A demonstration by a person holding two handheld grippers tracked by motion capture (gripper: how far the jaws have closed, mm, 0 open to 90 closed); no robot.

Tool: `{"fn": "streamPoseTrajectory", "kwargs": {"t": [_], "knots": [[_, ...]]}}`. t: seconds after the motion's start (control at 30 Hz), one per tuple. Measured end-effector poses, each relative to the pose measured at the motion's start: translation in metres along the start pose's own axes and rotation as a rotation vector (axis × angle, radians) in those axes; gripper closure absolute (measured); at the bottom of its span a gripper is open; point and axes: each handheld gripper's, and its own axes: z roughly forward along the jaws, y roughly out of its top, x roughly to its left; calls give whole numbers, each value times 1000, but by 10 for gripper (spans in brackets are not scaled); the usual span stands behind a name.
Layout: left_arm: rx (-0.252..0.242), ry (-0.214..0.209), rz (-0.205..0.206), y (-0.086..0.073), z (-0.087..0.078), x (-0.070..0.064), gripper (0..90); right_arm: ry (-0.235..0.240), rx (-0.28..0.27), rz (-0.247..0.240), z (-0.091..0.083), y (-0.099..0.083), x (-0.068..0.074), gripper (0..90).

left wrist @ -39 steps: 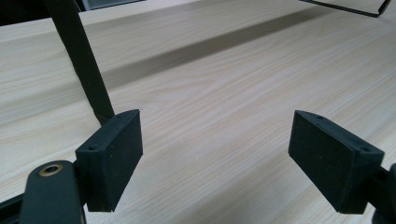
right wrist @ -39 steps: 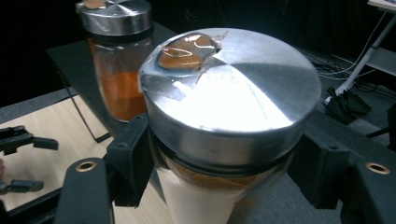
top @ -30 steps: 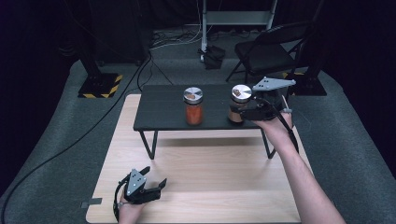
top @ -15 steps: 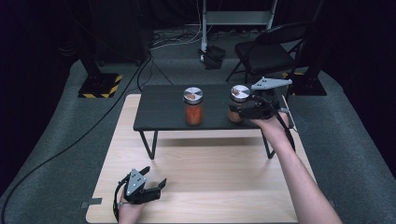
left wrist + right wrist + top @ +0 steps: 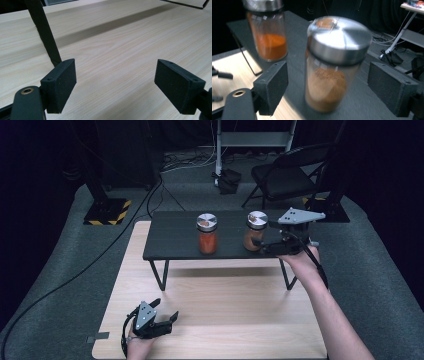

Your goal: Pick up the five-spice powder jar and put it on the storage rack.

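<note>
Standing between the wide-open right claw [image 5: 327, 82] — a steel-lidded jar [image 5: 332, 65] of brown powder, ungripped.

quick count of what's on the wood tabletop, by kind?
Spice jars: 2, orange-powder jar and brown-powder jar
Black low table: 1, holding both jars
Claws: 2, left claw resting on the wood tabletop, right claw open around the brown-powder jar
Total: 5
</note>
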Motion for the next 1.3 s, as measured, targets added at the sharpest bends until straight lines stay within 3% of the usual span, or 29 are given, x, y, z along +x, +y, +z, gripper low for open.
{"fn": "streamPoseTrajectory", "kwargs": {"t": [0.13,0.3,0.47,0.63,0.8,0.83,0.87,0.97,1.13,1.3], "knots": [[1,2,2,0,0,-1,178,12,-27,-4,-10,-20,1,145],[2,3,1,0,0,-1,178,27,-86,25,-24,-62,2,120],[2,4,2,0,0,-1,178,35,-123,15,-34,-105,4,106],[2,5,3,0,0,-1,178,12,-106,12,-40,-146,10,92],[3,6,3,0,0,-1,178,-23,-71,38,-39,-186,18,81],[3,6,3,0,0,-1,178,-23,-71,38,-39,-186,18,81],[3,6,2,1,0,-1,178,-34,-64,49,-39,-200,21,76],[4,5,2,1,0,-1,178,-51,-53,57,-37,-221,26,71],[4,6,1,1,0,-1,178,-74,-34,92,-35,-247,31,66],[3,4,1,0,0,-1,178,-101,-15,98,-37,-257,33,66]]}}
